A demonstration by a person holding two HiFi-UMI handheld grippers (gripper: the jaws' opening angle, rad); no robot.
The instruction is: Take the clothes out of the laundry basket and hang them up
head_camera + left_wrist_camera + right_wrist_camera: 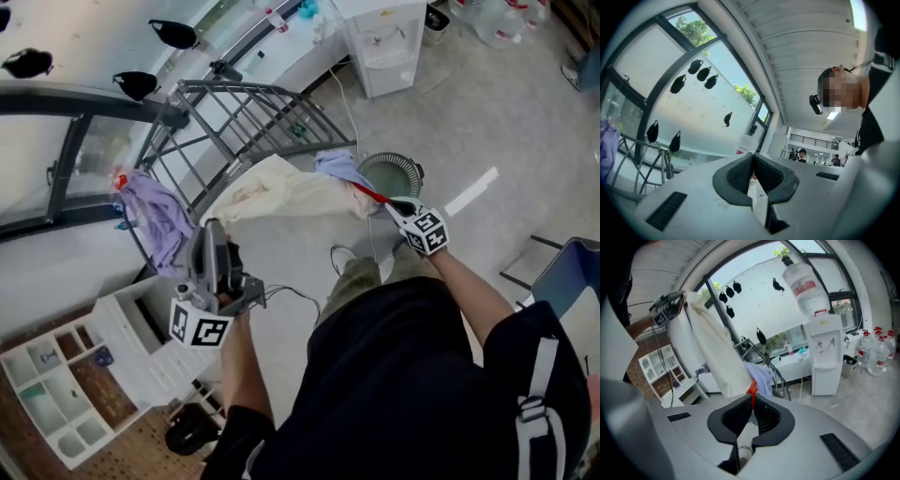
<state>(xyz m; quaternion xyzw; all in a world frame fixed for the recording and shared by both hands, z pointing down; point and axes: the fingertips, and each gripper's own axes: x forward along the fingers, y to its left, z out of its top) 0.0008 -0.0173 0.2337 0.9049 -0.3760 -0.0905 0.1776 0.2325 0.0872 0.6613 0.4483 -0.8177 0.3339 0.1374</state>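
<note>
A cream garment (281, 192) is stretched in the air between my two grippers, in front of the grey drying rack (248, 117). My left gripper (214, 228) is shut on its left end; the right gripper view shows the cloth (712, 348) hanging from that gripper (670, 305). My right gripper (392, 203) is shut on a red strip (368, 193) at the garment's right end, pinched at the jaw tips (751, 389). The round laundry basket (392, 171) stands on the floor just beyond my right gripper. A purple garment (155, 214) and a pale blue one (336, 166) hang on the rack.
A white water dispenser (380, 47) stands behind the rack, with water bottles (876, 350) on the floor beside it. A white shelf unit (66, 394) is at the lower left. A blue chair (567, 267) is at the right. Windows run along the left wall.
</note>
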